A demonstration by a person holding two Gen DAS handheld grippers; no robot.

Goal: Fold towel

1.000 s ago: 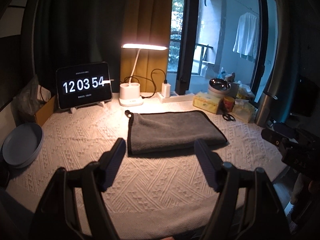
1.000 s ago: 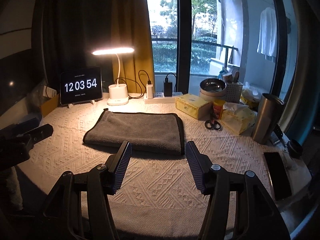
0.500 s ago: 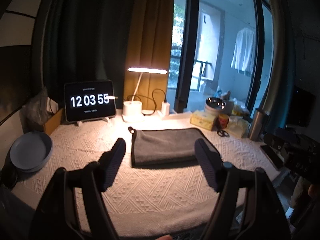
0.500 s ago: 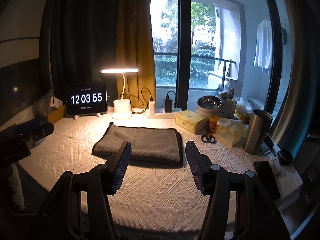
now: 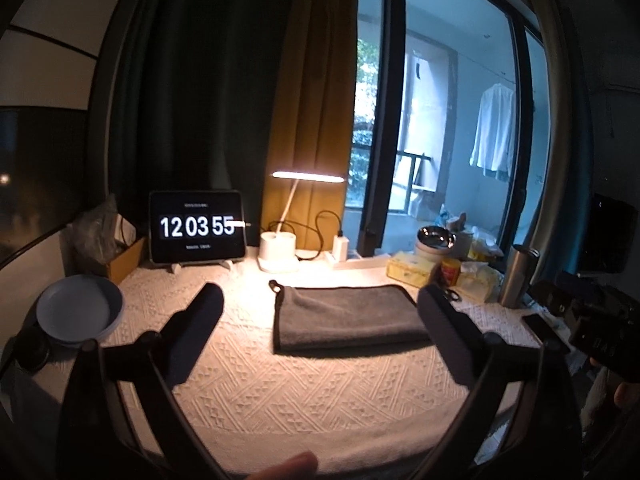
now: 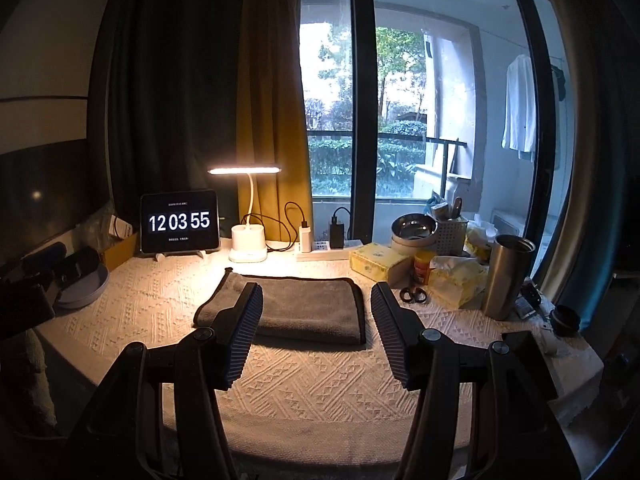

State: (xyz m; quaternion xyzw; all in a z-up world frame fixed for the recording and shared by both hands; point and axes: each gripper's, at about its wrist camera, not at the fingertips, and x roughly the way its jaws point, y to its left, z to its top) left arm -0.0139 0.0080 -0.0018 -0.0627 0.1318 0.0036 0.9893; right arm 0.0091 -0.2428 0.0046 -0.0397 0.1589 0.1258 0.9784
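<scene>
A grey towel with a dark hem lies folded flat in the middle of the table, and it also shows in the right wrist view. A small loop sticks out at its far left corner. My left gripper is open and empty, held back from the table and above its front edge. My right gripper is open and empty too, also well short of the towel. The right gripper's body shows at the right edge of the left wrist view.
A cream textured cloth covers the table. At the back stand a tablet clock, a lit desk lamp and a power strip. Tissue boxes, scissors, a steel tumbler and a phone are at the right. Grey plates sit at the left.
Both grippers have pulled back and risen away from the table, so the towel looks smaller and farther. The towel has not moved. The clock went from 54 to 55.
</scene>
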